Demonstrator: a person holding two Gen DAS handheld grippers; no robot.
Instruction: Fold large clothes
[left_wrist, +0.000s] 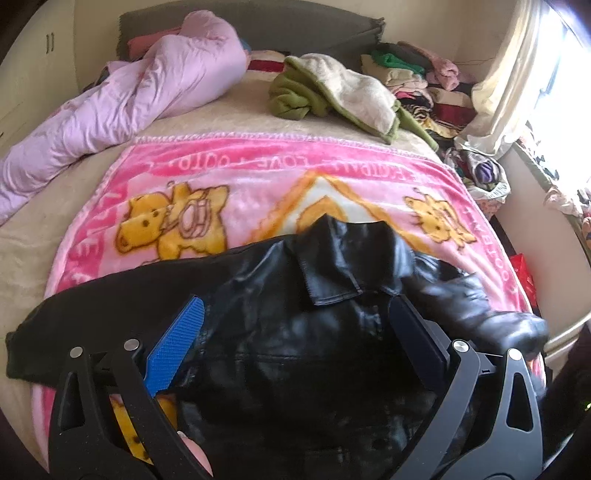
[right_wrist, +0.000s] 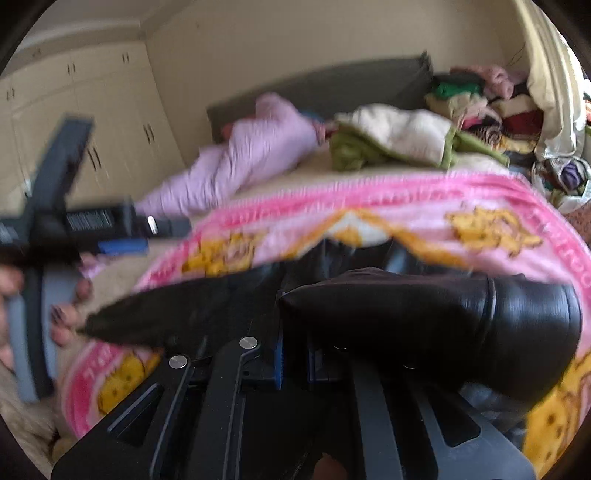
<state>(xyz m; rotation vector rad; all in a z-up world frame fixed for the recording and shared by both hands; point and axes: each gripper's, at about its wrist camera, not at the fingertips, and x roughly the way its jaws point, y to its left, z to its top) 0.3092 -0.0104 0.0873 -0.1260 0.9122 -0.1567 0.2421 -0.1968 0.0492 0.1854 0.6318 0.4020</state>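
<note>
1. Here, the left tool (left_wrist: 295, 325) is released: its jaws stand wide apart, the blue ribbed pad (left_wrist: 175, 347) on one side and the dark pad (left_wrist: 417, 343) on the other, both above the black leather jacket (left_wrist: 295, 332) and clamping nothing.
2. The left tool points downward at the jacket's chest, just below the collar (left_wrist: 340, 258). In the right wrist view, the person's fingers (right_wrist: 64, 317) wrap its grey handle at the frame's left edge.
3. The right tool (right_wrist: 295, 365) is clenched on the jacket's sleeve (right_wrist: 424, 317): its blue-edged pads meet with the dark lining end of the sleeve between them, and the cuff flares out to the right.
4. The right tool points forward and somewhat downward across the bed; its view is blurred.
5. The jacket lies front up on the pink bear-print blanket (left_wrist: 258, 177), collar toward the headboard, one sleeve stretched to the left.
6. Behind lie a lilac quilt (left_wrist: 122, 99), a green-and-cream garment (left_wrist: 332, 92) and stacked clothes (left_wrist: 424, 81).
</note>
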